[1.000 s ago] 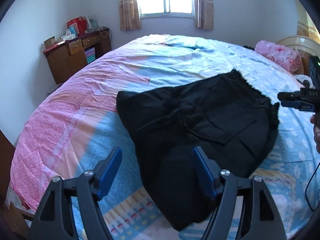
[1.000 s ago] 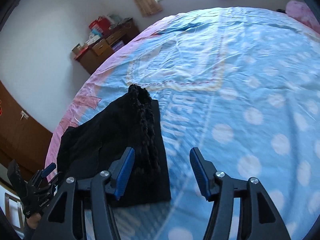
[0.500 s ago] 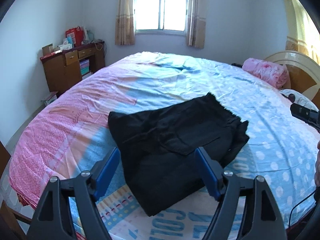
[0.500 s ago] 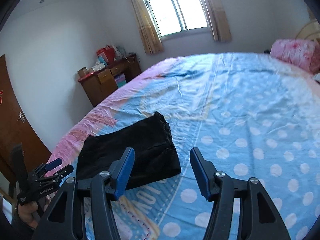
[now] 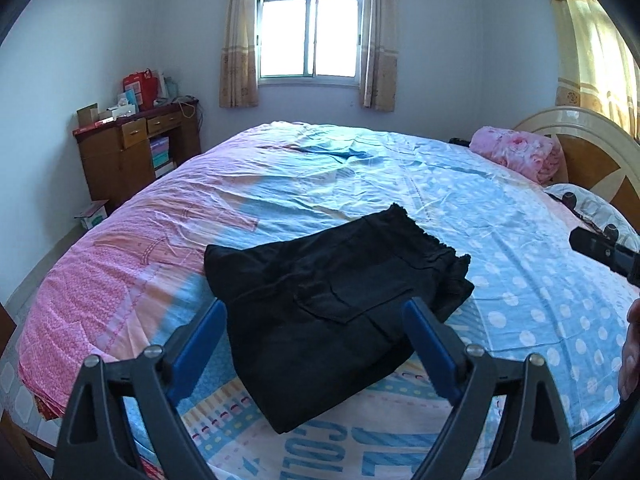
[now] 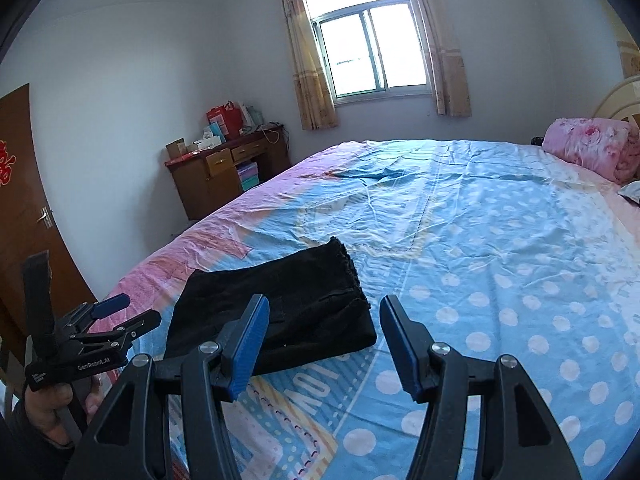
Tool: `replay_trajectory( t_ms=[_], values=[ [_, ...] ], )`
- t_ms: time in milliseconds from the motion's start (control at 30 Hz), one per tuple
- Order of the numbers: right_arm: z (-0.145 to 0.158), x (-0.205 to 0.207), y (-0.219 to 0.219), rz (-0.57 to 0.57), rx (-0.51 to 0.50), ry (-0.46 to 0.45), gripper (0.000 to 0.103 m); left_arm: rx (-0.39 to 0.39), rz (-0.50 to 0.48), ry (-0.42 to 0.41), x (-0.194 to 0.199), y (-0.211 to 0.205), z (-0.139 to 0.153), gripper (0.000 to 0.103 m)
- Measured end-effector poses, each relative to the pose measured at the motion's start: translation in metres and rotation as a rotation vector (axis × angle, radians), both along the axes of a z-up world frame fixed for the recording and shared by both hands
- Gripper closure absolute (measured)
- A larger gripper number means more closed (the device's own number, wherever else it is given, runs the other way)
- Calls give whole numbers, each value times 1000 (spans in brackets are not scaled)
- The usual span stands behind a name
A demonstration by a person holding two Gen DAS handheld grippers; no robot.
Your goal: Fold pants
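The black pants lie folded into a compact rectangle on the bed's blue and pink sheet, near its front edge. My left gripper hovers above and in front of them, its jaws opening wide, with nothing gripped between the blue pads. In the right wrist view the pants sit left of centre. My right gripper is open and empty, held off the sheet beside their right edge. The left gripper shows at the far left, held in a hand.
A wooden desk with boxes and bags stands against the far left wall. A rolled pink blanket, a pillow and the headboard are at the right. A brown door is at the left.
Both grippers have drawn back and risen away from the pants, which now look smaller and lie untouched. The left jaws have spread wider. The right gripper has tilted up towards the room.
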State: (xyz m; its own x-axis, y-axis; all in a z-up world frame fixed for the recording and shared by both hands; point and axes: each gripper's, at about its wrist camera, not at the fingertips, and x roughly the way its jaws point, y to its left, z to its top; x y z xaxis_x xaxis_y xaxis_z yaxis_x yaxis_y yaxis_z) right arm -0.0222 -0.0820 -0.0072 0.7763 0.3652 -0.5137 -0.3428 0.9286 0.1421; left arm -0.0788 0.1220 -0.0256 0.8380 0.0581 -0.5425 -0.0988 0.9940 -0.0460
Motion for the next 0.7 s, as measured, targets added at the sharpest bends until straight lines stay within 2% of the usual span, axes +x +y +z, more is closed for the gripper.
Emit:
replay_trajectory(
  t_ms=[500, 600, 700],
  values=[
    [-6, -5, 8, 14, -12, 7, 43, 1, -5, 15, 1, -2, -4, 10],
    [-8, -5, 9, 15, -15, 14, 43, 3, -1, 16, 2, -3, -5, 2],
    [-8, -6, 9, 13, -12, 8, 43, 11, 6, 8, 0, -3, -4, 2]
  ],
)
